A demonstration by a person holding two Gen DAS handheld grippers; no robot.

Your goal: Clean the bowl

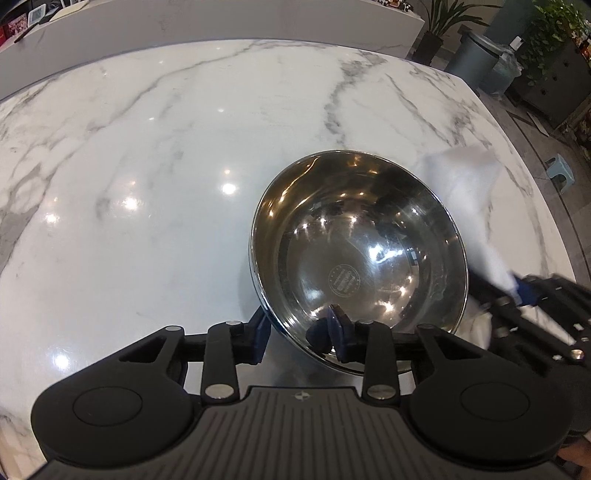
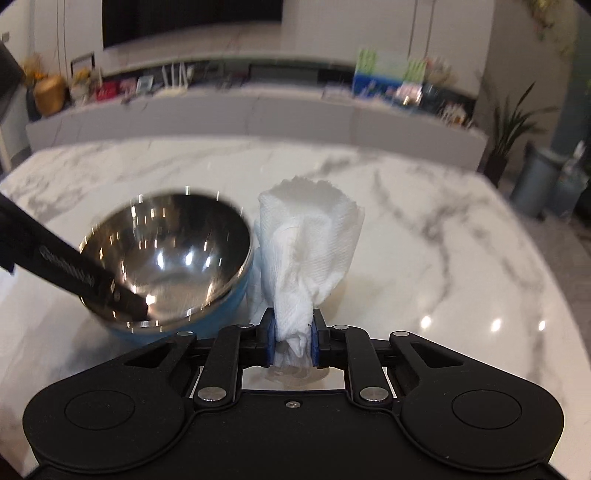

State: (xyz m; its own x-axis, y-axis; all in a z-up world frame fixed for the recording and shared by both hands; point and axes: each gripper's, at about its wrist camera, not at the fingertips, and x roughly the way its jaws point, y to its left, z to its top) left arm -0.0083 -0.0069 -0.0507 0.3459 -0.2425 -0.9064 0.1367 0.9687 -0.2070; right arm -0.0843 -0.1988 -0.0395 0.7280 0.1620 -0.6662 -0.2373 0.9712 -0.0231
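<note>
Steel bowl (image 1: 358, 258) with blue outside (image 2: 218, 310), on the marble counter (image 1: 147, 184), tipped a little toward the left. Left gripper (image 1: 299, 328) at the bowl's near rim: one blue-padded finger inside the bowl, the other outside against the wall, pinching the rim between them. A round stamp on the bowl's bottom; bright light spots across its inside. Right gripper (image 2: 292, 341) just right of the bowl, fingers pressed onto the bunched lower end of a white paper towel (image 2: 310, 243). Towel upright above the fingers, fanned wide at the top, close beside the bowl's outer wall; whether touching it, cannot tell. Beyond the bowl, bare counter up to a low white ledge (image 2: 258, 118). Far right of the bowl, off the counter, a grey bin (image 1: 476, 55) and potted plants (image 1: 443, 22).
</note>
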